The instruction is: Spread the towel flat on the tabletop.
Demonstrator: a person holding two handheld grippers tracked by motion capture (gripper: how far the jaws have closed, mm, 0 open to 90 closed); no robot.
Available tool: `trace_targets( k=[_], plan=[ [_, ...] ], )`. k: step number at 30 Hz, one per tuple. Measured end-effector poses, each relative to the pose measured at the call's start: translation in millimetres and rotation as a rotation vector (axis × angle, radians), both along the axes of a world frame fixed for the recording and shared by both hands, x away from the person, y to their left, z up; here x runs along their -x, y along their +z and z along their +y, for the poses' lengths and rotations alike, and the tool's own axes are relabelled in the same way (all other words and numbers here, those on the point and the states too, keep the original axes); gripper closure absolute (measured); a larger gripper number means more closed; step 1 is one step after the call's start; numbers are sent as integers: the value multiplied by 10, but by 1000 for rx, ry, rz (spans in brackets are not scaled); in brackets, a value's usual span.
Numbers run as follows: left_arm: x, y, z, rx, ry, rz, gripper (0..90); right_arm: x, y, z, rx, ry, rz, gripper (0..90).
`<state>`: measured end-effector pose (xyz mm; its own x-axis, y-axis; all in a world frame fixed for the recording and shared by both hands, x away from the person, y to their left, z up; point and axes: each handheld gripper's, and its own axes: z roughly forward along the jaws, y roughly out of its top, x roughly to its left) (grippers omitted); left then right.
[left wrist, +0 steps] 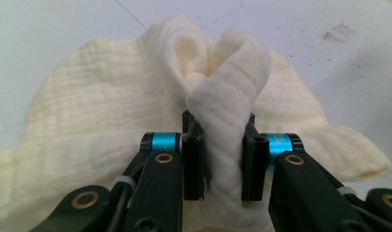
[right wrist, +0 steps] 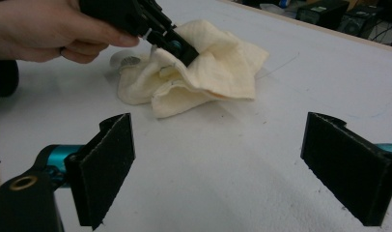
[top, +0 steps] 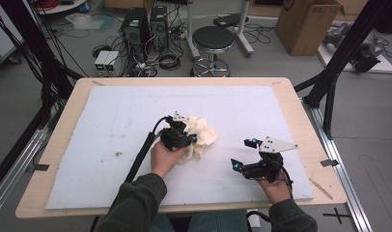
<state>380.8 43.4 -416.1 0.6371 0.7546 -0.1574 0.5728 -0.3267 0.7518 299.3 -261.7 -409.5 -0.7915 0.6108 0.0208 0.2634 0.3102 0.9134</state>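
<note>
Nearest us, the left hand-held gripper [left wrist: 223, 162] has its jaws closed onto a raised fold of the cream cloth [left wrist: 112, 111], which lies crumpled on the white mat [top: 88, 145] near the middle of the table [top: 300, 111]. Our right hand-held gripper [right wrist: 223, 169] sits well apart, jaws wide and empty, seemingly just above the mat

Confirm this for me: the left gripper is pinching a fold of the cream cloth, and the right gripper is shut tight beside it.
Not quite. The right gripper is open, its jaws standing wide apart over the white mat, as the right gripper view shows. The rest holds: the left gripper is pinching a fold of the cream cloth.
</note>
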Motion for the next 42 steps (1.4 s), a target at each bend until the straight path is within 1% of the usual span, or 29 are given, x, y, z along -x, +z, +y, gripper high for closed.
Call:
trace_targets(
  k=[2, 5, 6, 8, 10, 11, 12, 13, 15, 16, 17, 19, 21, 22, 23, 25, 27, 28, 30, 31, 32, 34, 35, 36, 38, 39, 40, 41, 42],
  plan=[
    [-3, -26, -18, -8, -4, -4, 748, 3, -1, 5, 0, 1, 5, 112],
    [-22, -98, -49, -48, -16, -6, 733, 5, -3, 16, 3, 6, 7, 112],
    [-29, -115, -49, -55, -26, -9, 707, 7, -5, 23, 5, 6, 10, 111],
    [-32, -136, -52, -46, -27, -17, 698, 2, -7, 27, 6, 9, 7, 112],
    [-35, -141, -44, -29, -41, -16, 618, -1, -14, 34, 8, 13, 11, 112],
    [-30, -132, -40, -25, -49, -17, 618, -1, -14, 34, 8, 13, 11, 112],
    [-27, -119, -34, -19, -52, -24, 579, 0, -16, 38, 8, 14, 15, 112],
    [-23, -101, -23, -10, -56, -24, 500, -2, -20, 44, 10, 17, 15, 112],
    [-8, -55, 7, 6, -68, -34, 486, -5, -21, 45, 13, 17, 14, 112],
    [4, -25, 27, 4, -78, -45, 476, -5, -22, 49, 15, 18, 15, 112],
    [19, 3, 45, 7, -82, -58, 443, -4, -25, 56, 16, 24, 18, 112],
    [47, 62, 107, 15, -91, -76, 430, -4, -26, 57, 18, 24, 17, 111],
    [77, 117, 183, 31, -90, -89, 397, -8, -32, 65, 20, 26, 22, 112],
    [92, 139, 222, 45, -85, -95, 397, -8, -32, 65, 20, 26, 22, 112],
    [105, 162, 266, 48, -86, -100, 382, -14, -35, 72, 24, 29, 24, 112],
    [135, 202, 356, 57, -83, -112, 380, -17, -38, 80, 23, 29, 32, 112],
    [168, 229, 433, 71, -77, -123, 379, -24, -37, 87, 25, 33, 31, 112],
    [193, 245, 492, 70, -81, -125, 379, -24, -37, 87, 25, 33, 31, 112],
    [247, 258, 585, 61, -78, -136, 379, -32, -28, 96, 21, 39, 29, 112],
    [275, 256, 626, 66, -73, -140, 379, -34, -21, 100, 16, 39, 32, 112],
    [300, 256, 669, 62, -78, -139, 379, -45, -6, 113, 11, 43, 30, 112],
    [352, 248, 738, 35, -88, -146, 379, -54, 7, 125, 13, 47, 33, 112],
    [378, 236, 765, 31, -87, -148, 382, -64, 22, 139, 13, 47, 28, 112],
    [397, 219, 786, 33, -86, -145, 383, -72, 37, 152, 11, 50, 27, 113],
    [413, 185, 822, 13, -91, -138, 386, -101, 64, 188, 15, 56, 20, 115],
    [414, 157, 830, -3, -95, -128, 388, -114, 71, 205, 17, 59, 24, 116],
    [409, 135, 834, -12, -105, -121, 397, -141, 82, 235, 17, 66, 28, 143],
    [401, 111, 843, -5, -120, -108, 434, -158, 90, 257, 15, 79, 35, 179],
    [392, 88, 853, 8, -136, -94, 511, -201, 97, 316, 22, 94, 29, 199]
  ],
)
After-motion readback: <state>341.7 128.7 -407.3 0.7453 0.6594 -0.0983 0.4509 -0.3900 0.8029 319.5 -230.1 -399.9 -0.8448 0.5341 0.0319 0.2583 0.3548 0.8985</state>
